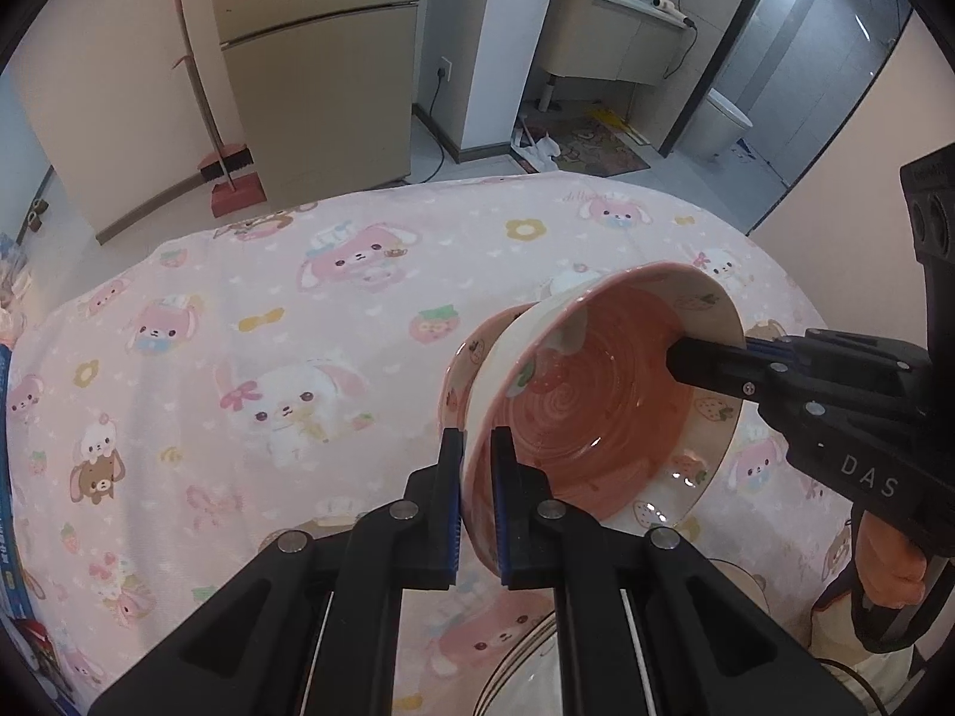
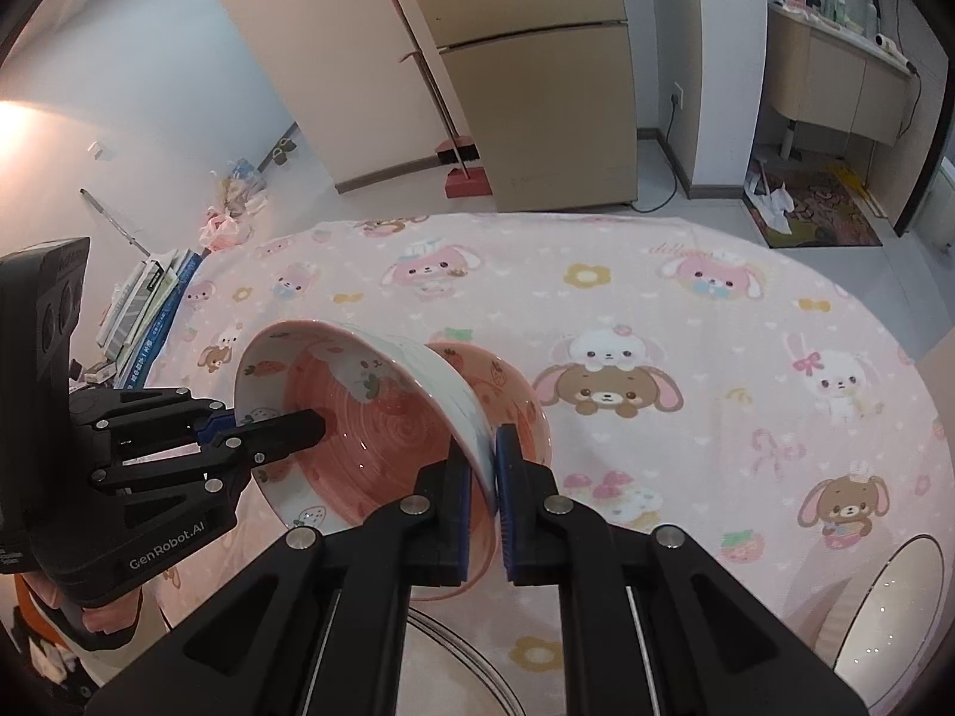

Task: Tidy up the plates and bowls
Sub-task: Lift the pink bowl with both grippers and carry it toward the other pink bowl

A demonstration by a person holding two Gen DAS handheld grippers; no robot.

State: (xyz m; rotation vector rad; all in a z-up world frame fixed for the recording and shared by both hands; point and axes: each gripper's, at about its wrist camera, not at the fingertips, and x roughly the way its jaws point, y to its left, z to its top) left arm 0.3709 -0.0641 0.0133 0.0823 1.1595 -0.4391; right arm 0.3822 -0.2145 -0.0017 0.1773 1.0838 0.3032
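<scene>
A pink strawberry-print bowl point(image 1: 603, 411) is held tilted above the table, its opening towards the cameras. My left gripper point(image 1: 476, 477) is shut on its near rim. My right gripper point(image 1: 707, 355) is shut on its far right rim. In the right wrist view the same bowl point(image 2: 370, 417) is pinched by my right gripper point(image 2: 495, 477), with the left gripper point(image 2: 262, 429) on the opposite rim. A second pink bowl point(image 1: 462, 370) sits right behind it, also seen in the right wrist view point(image 2: 513, 394); whether they touch is unclear.
The table wears a pink cartoon-rabbit cloth point(image 2: 686, 358). A glass plate point(image 1: 525, 668) lies at the near edge under the grippers. A white plate point(image 2: 889, 602) lies at the near right. A broom and dustpan point(image 2: 459, 167) and a fridge stand beyond.
</scene>
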